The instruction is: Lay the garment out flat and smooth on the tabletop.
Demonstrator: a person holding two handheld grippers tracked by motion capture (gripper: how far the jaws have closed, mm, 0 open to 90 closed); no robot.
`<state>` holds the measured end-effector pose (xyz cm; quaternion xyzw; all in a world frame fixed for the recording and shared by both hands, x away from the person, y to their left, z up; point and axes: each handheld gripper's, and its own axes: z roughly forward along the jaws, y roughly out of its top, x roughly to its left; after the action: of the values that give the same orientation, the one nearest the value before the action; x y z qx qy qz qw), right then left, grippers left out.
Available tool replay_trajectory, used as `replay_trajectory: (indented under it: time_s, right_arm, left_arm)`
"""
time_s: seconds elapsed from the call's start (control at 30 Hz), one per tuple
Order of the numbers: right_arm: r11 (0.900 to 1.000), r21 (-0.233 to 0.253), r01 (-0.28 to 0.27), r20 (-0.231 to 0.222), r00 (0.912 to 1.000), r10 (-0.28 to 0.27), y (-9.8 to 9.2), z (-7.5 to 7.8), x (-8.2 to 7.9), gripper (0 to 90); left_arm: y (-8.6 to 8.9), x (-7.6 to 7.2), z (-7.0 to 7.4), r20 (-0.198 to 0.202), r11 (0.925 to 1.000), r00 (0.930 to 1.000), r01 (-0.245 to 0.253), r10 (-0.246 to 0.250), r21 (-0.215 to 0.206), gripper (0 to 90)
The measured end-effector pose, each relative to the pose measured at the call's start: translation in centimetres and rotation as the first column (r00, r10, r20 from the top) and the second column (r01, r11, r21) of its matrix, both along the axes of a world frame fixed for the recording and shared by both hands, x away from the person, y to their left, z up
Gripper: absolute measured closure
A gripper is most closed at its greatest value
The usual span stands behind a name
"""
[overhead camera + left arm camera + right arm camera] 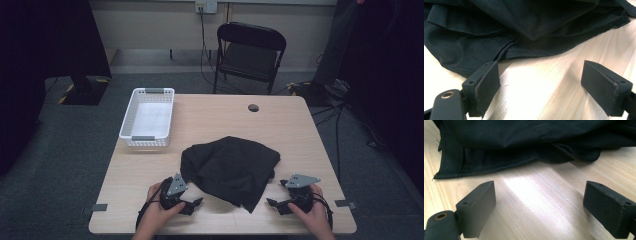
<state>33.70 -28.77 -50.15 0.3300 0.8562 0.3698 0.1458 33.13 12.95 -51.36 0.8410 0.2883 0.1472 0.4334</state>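
Note:
A crumpled black cloth (230, 170) lies in a heap on the near half of the wooden table (215, 120). My left gripper (195, 204) rests on the table just left of the cloth's near corner, open, its jaws pointing right at the fabric. My right gripper (272, 204) sits to the right of that corner, also open, pointing left. In the left gripper view the cloth (524, 25) lies just beyond the left gripper (541, 75), whose jaws hold nothing. The right gripper view shows the cloth's hemmed edge (486, 167) a short way ahead of the right gripper (539, 195), with bare wood between.
A white plastic basket (147, 117) stands at the table's far left edge. A round cable hole (253, 107) is near the far edge. A black folding chair (250, 55) stands behind the table, and cables run across the floor at the right.

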Motion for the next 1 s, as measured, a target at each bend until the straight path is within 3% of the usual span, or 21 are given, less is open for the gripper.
replay_trajectory:
  time_s: [0.4,0.43,0.7,1.0]
  right_arm:
    - [1.0,0.004,0.004,0.008,1.0,-0.004,0.0,0.0,-0.2,13.1]
    - [1.0,0.009,0.0,0.008,1.0,0.0,0.0,0.0,-0.2,13.8]
    - [0.993,0.083,-0.078,0.039,0.9964,0.075,1.0,0.7,-0.9,13.5]
    - [0.982,0.151,-0.113,0.055,0.9928,0.106,2.0,1.2,-1.3,17.6]
  left_arm:
    - [0.2,0.1,0.0,-0.003,0.9999,1.0,0.003,-0.003,-0.011,16.5]
    - [0.3,0.1,0.2,-0.005,0.9989,0.9999,-0.01,0.01,-0.045,16.2]
    - [0.9,0.3,1.4,0.031,0.9886,0.9977,-0.055,0.06,-0.14,16.0]
    - [0.7,0.9,2.3,0.05,0.9826,0.9956,-0.069,0.079,-0.173,16.2]
